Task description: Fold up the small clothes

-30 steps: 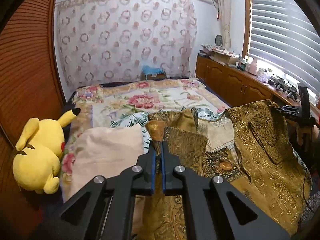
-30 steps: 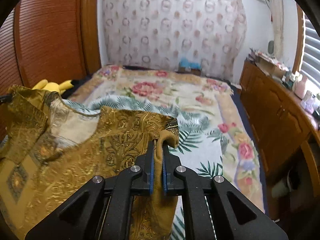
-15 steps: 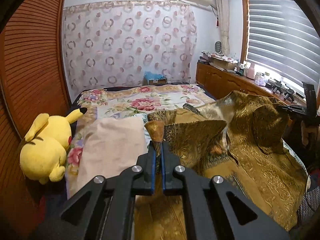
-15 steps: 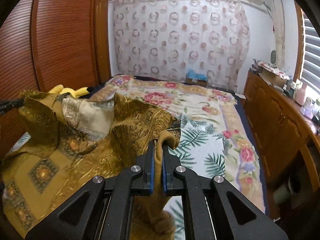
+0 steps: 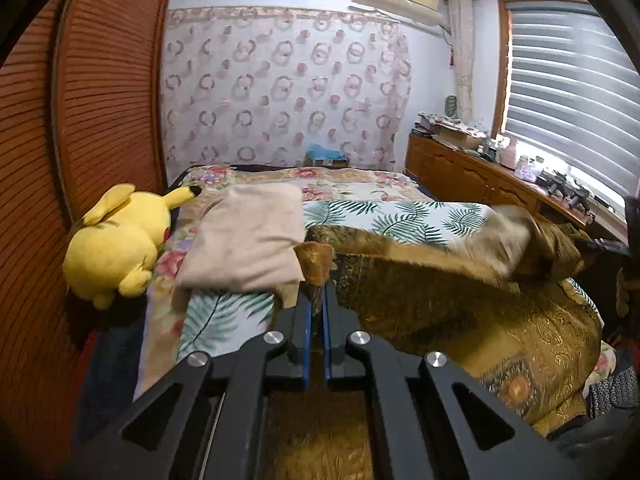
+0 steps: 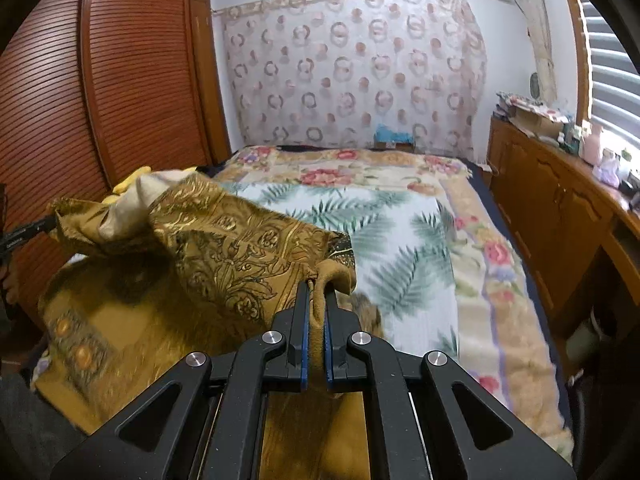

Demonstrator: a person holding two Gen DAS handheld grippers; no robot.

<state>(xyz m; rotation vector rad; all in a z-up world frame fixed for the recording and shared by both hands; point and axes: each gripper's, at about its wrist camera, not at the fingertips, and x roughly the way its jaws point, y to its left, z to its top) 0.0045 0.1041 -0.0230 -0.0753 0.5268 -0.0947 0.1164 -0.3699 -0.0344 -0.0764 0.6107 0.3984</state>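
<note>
Gold brocade garment (image 5: pixel 460 300), motion-blurred at its far fold, is pinched by left gripper (image 5: pixel 316 300) and right gripper (image 6: pixel 316 292).

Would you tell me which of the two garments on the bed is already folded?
The plain beige garment beside the yellow plush toy; the gold patterned garment is still unfolded, held by both tongs.

One gold patterned garment (image 5: pixel 460 304), one folded beige cloth (image 5: pixel 248 240), one yellow plush toy (image 5: pixel 116 244), one floral bed cover (image 6: pixel 420 240), two tools: left (image 5: pixel 316 300), right (image 6: pixel 316 292).
</note>
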